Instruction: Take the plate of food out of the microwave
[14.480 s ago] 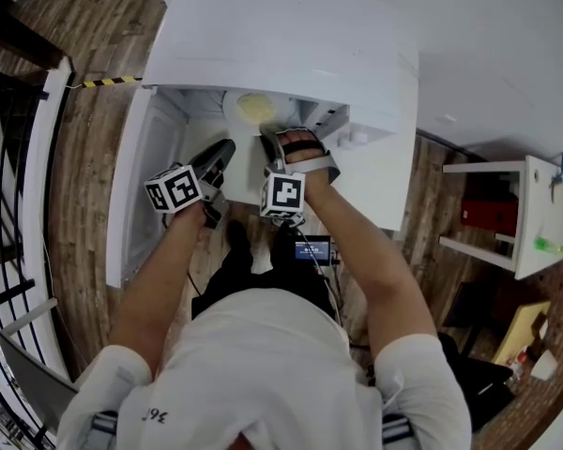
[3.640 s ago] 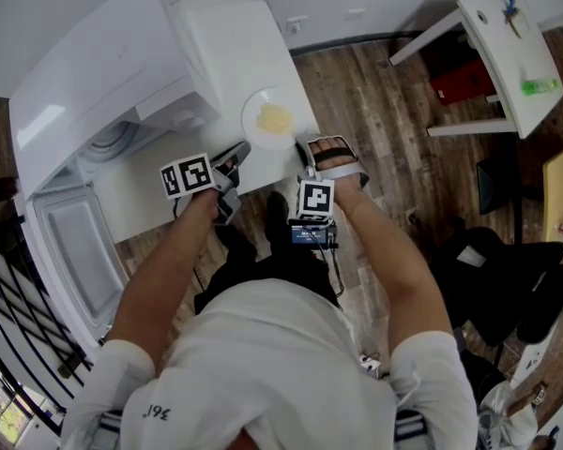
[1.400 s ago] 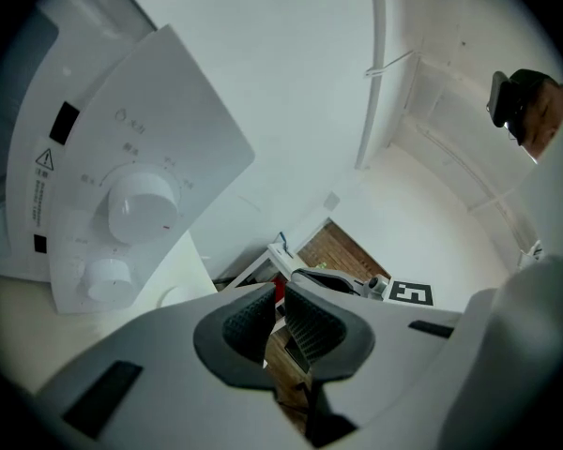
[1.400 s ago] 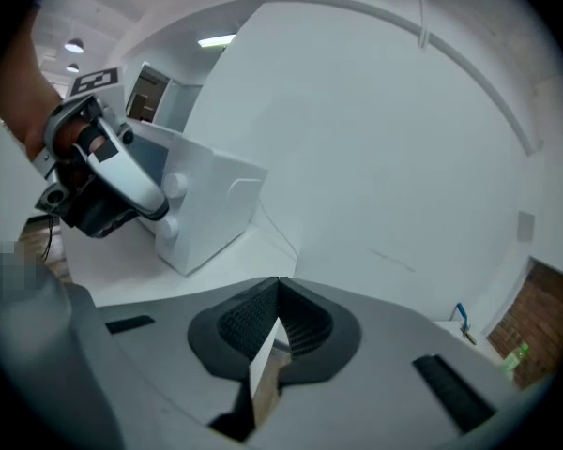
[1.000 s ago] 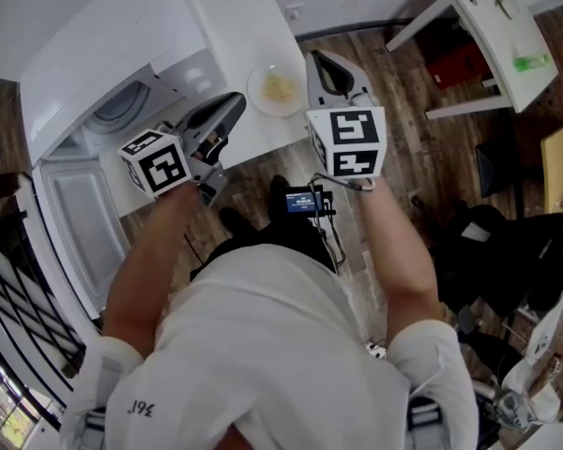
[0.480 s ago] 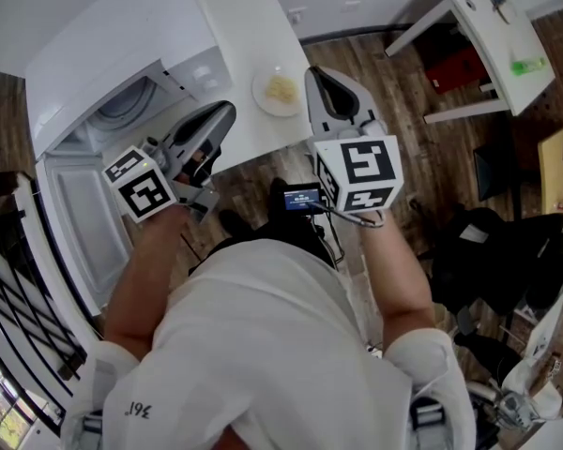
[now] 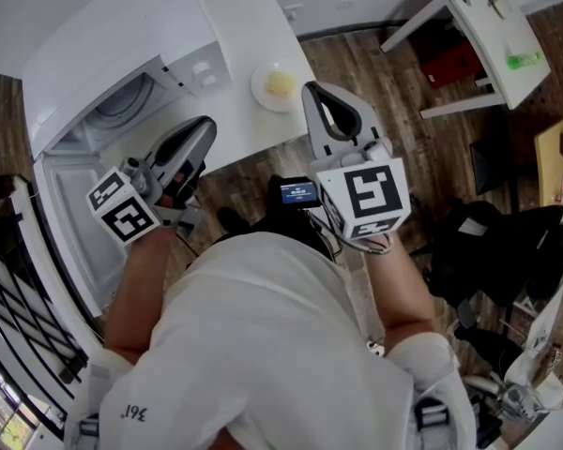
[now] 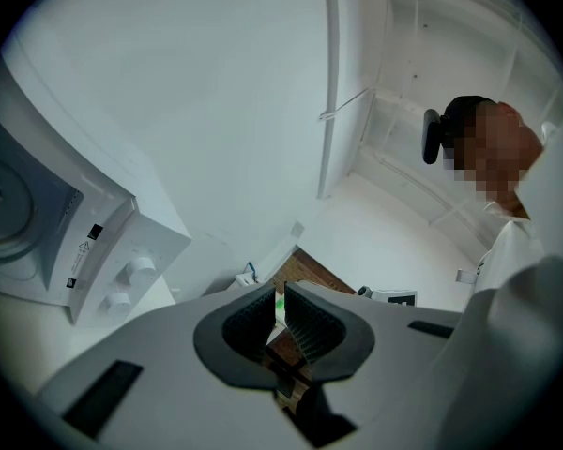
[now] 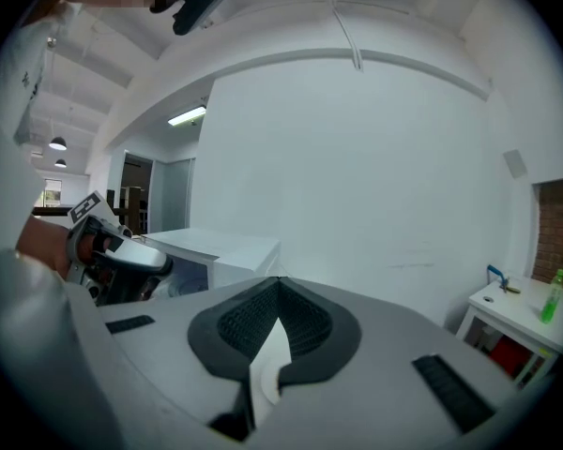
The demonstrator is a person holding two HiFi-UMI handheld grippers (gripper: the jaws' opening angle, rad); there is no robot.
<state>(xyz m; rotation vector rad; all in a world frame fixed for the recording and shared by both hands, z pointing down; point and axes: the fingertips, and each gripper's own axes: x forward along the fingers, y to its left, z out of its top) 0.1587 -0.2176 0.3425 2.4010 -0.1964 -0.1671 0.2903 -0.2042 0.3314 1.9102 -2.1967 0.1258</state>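
Note:
The white plate (image 7: 278,86) with yellow food (image 7: 281,83) rests on the white counter (image 7: 253,36) to the right of the microwave (image 7: 113,45). Nothing holds it. The microwave door (image 7: 70,223) hangs open at the left, and the cavity shows only its glass turntable (image 7: 127,99). My left gripper (image 7: 206,123) is shut and empty, raised in front of the cavity. My right gripper (image 7: 312,89) is shut and empty, held up just right of the plate. The left gripper (image 8: 281,293) points up past the microwave's knobs (image 8: 131,279). The right gripper (image 9: 279,284) faces a white wall.
A white side table (image 7: 493,26) carrying a green bottle (image 7: 518,61) stands at the far right, with a red box (image 7: 455,64) under it. A black railing (image 7: 19,326) runs along the left. Dark bags (image 7: 488,242) lie on the wooden floor.
The plate, once inside the microwave, now sits on the counter. Over the last second both shut grippers drew back from it and rose toward my head, the left one drifting left.

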